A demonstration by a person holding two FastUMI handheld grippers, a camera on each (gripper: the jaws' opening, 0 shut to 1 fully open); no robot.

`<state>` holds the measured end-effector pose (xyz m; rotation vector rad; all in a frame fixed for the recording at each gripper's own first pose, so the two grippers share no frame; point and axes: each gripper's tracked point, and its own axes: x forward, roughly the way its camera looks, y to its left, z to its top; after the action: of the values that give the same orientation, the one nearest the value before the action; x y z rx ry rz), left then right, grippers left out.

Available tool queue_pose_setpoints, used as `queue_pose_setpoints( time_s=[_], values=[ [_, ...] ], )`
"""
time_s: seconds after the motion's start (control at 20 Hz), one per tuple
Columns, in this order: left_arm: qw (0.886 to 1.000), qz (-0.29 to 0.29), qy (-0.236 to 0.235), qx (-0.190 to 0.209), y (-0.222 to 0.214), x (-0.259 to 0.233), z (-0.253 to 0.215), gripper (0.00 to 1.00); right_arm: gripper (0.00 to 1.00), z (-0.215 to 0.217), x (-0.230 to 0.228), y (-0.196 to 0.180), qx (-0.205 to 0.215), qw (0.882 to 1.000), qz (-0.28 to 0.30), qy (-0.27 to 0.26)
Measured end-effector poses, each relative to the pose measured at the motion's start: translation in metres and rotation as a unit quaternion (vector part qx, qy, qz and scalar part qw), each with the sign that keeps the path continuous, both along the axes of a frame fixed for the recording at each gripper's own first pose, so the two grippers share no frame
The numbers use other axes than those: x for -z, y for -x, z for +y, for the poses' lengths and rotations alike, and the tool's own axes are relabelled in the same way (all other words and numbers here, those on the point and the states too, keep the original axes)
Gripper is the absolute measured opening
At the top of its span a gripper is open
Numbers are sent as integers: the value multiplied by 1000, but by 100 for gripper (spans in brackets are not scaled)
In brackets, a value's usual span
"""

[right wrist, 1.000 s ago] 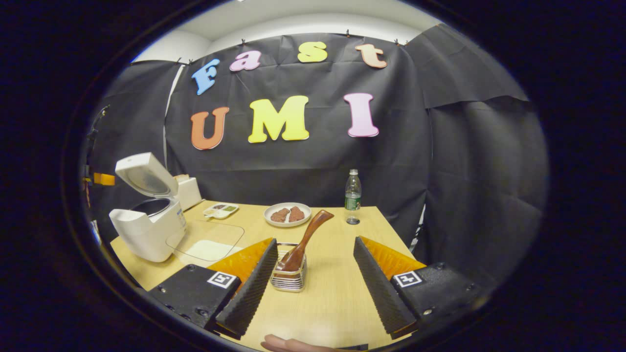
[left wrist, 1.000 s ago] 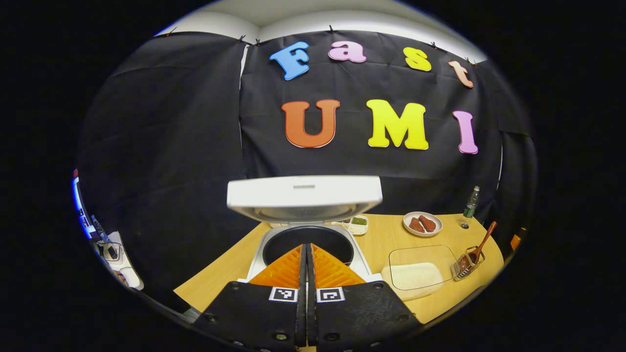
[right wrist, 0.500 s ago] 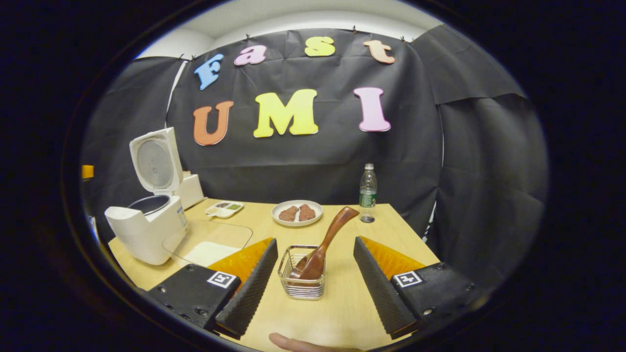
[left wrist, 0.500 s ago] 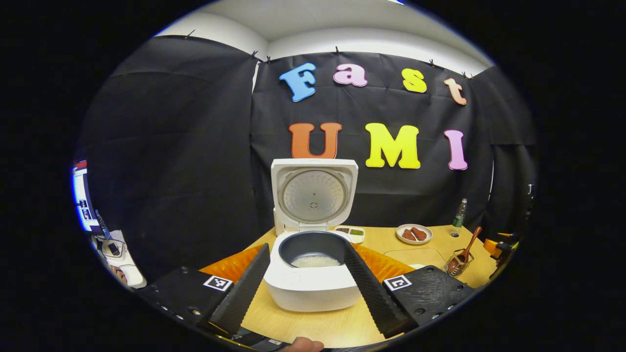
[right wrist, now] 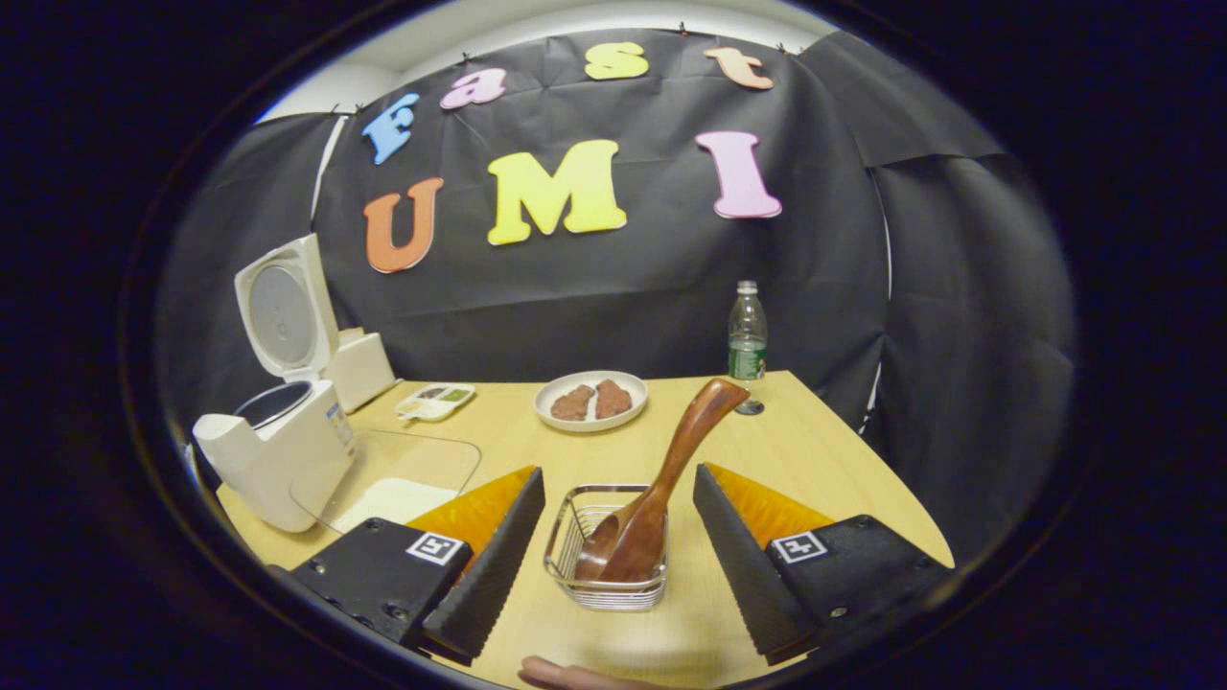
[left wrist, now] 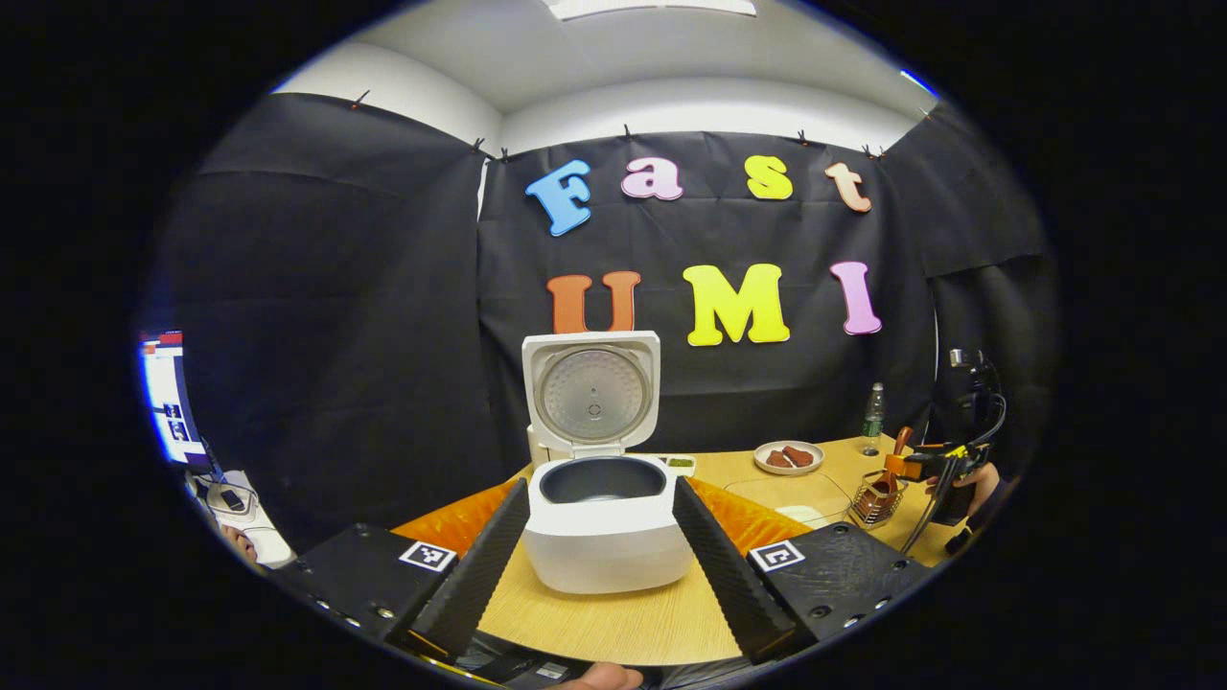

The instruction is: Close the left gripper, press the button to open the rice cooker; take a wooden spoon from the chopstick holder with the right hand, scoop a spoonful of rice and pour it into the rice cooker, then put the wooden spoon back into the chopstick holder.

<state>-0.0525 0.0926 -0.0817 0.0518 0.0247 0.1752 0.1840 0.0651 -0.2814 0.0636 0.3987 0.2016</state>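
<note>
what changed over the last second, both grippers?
Left gripper went from shut at the rice cooker to open and backed off; the lid swung fully upright. Right gripper closed in on the wooden spoon, jaws open around it, no grip yet. Spoon stays in the chopstick holder.

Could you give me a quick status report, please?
Both grippers open: left, right. Cooker lid up. Spoon in holder, between right fingers, ungripped. Nothing in the way.
</note>
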Motion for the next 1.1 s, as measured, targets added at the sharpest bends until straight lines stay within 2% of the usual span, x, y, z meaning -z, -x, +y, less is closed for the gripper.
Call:
queue_pose_setpoints(
  time_s=[0.3,0.35,0.45,0.5,0.55,0.6,0.65,0.7,0.75,0.8,0.85,0.9,1.0,1.1],
  values=[
    [1000,-1,-20,1,28,11,-8,95,100,2,25,-41,22,995,62,-73],
    [1000,-4,-20,4,30,12,-9,95,96,4,27,-46,24,993,72,-89],
    [1000,2,-15,23,35,17,-18,95,98,-2,35,-55,36,992,82,-93],
    [999,7,-12,36,37,22,-23,95,90,0,38,-61,35,991,85,-96],
    [999,7,-9,43,38,22,-26,95,93,2,42,-61,31,990,96,-99],
    [999,6,-8,47,37,21,-24,95,81,2,44,-61,34,989,100,-106],
    [999,6,-7,49,38,21,-23,95,87,4,40,-64,29,988,94,-117],
    [999,6,-6,49,40,22,-22,95,80,7,40,-64,27,988,97,-119],
    [999,6,-7,51,40,23,-23,95,83,9,41,-62,26,988,99,-117],
    [998,9,-9,55,41,25,-24,95,72,12,41,-62,22,988,99,-118],
    [998,14,-11,58,43,28,-25,95,65,7,45,-62,37,989,103,-102],
    [998,18,-12,61,44,31,-26,95,51,-3,45,-65,55,990,98,-91],
    [998,14,-14,64,49,27,-26,95,23,5,36,-61,50,988,92,-114],
    [998,11,-9,66,52,28,-25,95,18,4,19,-57,49,990,64,-113]
  ],
)
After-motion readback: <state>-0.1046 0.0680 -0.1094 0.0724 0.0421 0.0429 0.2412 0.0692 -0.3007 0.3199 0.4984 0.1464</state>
